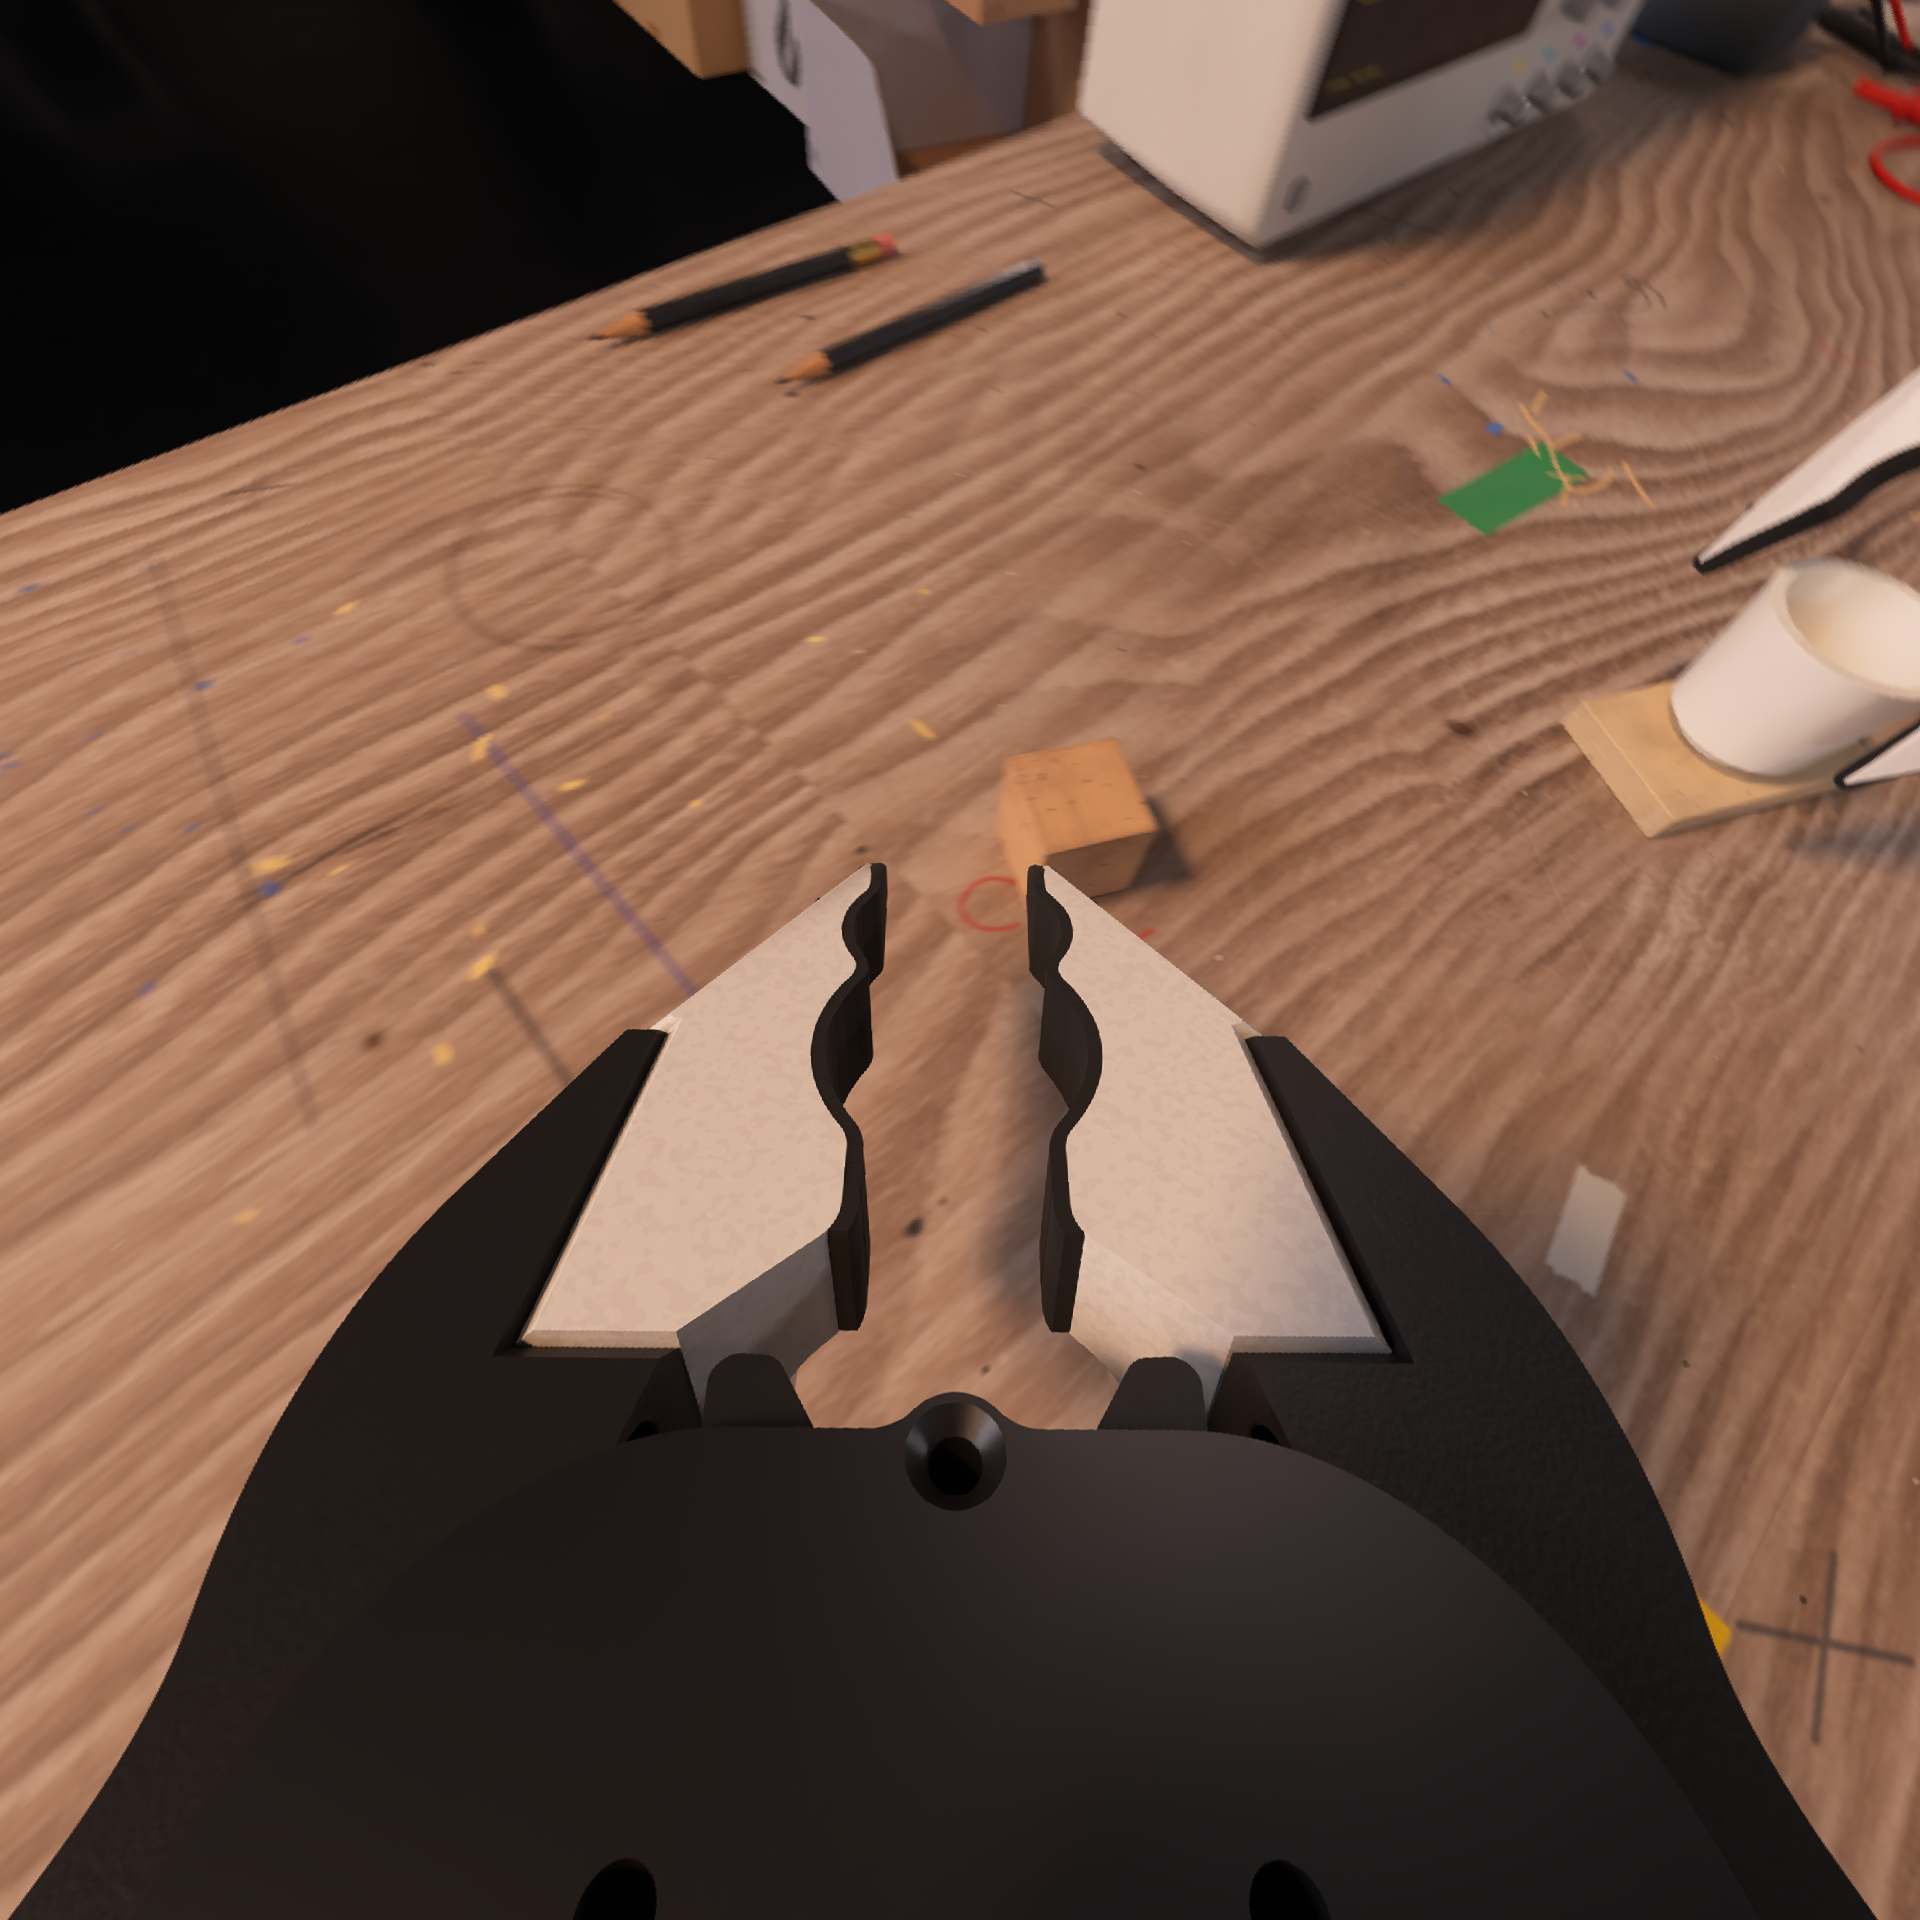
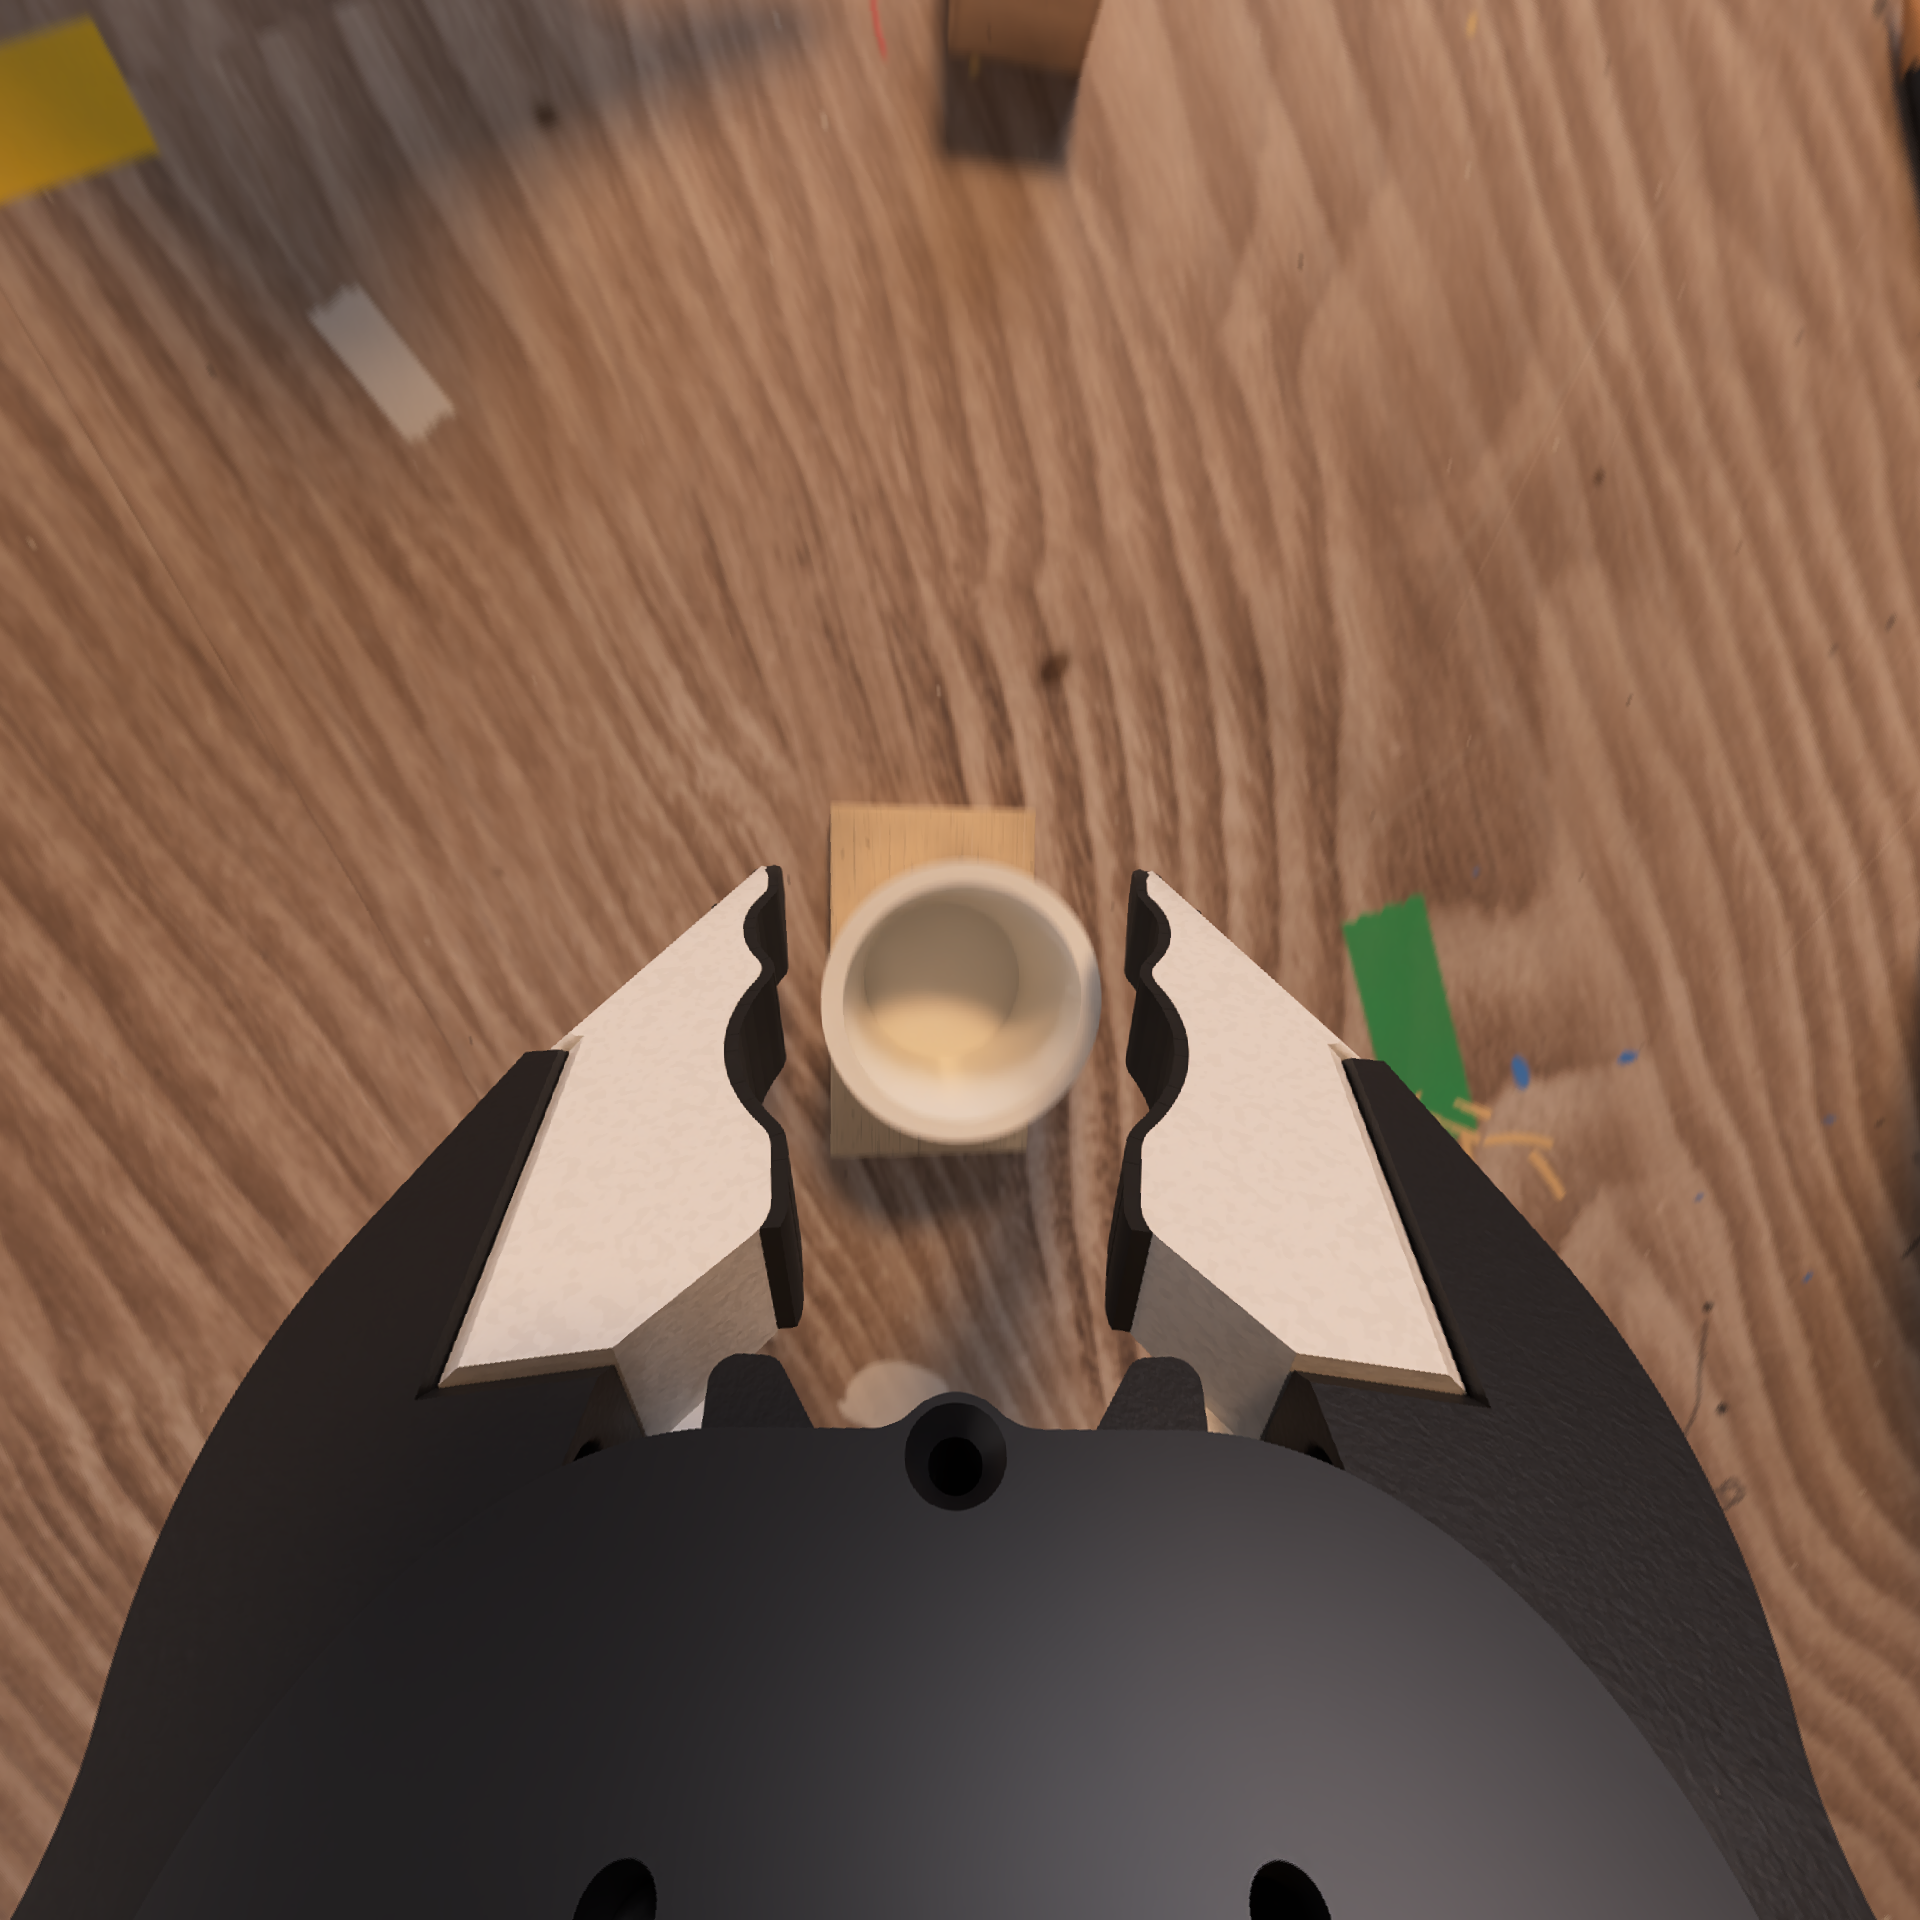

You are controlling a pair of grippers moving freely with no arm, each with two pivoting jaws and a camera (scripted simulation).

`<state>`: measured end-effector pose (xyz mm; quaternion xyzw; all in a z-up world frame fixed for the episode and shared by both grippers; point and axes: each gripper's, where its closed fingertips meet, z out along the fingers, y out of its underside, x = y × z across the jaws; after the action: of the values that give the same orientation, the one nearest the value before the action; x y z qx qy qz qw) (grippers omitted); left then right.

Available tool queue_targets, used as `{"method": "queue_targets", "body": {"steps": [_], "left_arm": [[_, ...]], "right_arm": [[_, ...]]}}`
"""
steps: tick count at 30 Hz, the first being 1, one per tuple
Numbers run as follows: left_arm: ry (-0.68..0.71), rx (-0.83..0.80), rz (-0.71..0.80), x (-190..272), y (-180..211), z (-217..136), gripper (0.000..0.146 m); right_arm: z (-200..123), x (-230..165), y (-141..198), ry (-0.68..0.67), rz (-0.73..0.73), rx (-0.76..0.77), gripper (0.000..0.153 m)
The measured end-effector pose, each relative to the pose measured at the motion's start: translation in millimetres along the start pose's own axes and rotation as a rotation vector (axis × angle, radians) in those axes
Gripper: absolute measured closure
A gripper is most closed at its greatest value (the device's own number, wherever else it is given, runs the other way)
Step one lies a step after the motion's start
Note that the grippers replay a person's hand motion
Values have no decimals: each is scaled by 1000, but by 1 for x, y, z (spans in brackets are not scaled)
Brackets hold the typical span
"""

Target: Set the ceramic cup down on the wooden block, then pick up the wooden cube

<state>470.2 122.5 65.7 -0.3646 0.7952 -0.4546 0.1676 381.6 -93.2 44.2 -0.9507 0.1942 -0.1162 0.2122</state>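
Note:
A white ceramic cup [image 2: 961,1013] stands upright on a flat pale wooden block [image 2: 930,847] on the table. My right gripper [image 2: 956,883] is open above it, with a finger on each side of the cup and a gap to both. In the left wrist view the cup [image 1: 1787,675] sits on the block [image 1: 1652,764] at the right edge, with the right gripper's fingers [image 1: 1808,499] around it. A small wooden cube [image 1: 1075,816] lies on the table just ahead and right of my left gripper [image 1: 956,878], which is open and empty.
Two black pencils [image 1: 748,291] lie at the far left near the table's edge. A white instrument box [image 1: 1320,104] stands at the back. Green tape [image 1: 1501,494], white tape [image 1: 1584,1226] and a red circle mark [image 1: 987,904] are on the wooden table [image 1: 623,727].

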Motion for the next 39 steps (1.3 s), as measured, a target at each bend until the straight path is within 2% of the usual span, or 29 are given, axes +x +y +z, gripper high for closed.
{"method": "queue_targets", "body": {"steps": [3, 5, 10, 13, 17, 21, 25, 29, 33, 37, 39], "left_arm": [[-50, 28, -52, -23, 1, -17, 119], [-71, 41, -75, -34, 2, -25, 119], [-69, 56, -98, -39, 2, -28, 119], [-54, 38, -85, -33, 4, -21, 119], [-49, 21, -64, -26, 6, -13, 119], [-59, 7, -50, -25, 9, -11, 119], [-65, 10, -54, -30, 9, -10, 120], [-52, 7, -67, -32, 12, -6, 120], [-39, 2, -74, -31, 14, -2, 120], [-21, 2, -52, -26, 13, -1, 119], [14, 24, 9, -16, 8, -2, 115]], "right_arm": [[5, -5, -22, -14, -38, 7, 89], [8, -18, -29, -73, -65, -6, 89], [4, -55, -19, -214, -96, -82, 91], [0, -65, -26, -192, -115, -51, 91], [13, -46, -70, -73, -123, 60, 94], [52, -16, -116, -60, -64, 119, 93], [91, 5, -148, -48, -13, 136, 94], [113, 11, -158, -101, 62, 119, 99], [115, 14, -160, -137, 93, 126, 119], [112, 15, -159, -165, 111, 136, 119], [105, 15, -156, -196, 138, 145, 119]]}}
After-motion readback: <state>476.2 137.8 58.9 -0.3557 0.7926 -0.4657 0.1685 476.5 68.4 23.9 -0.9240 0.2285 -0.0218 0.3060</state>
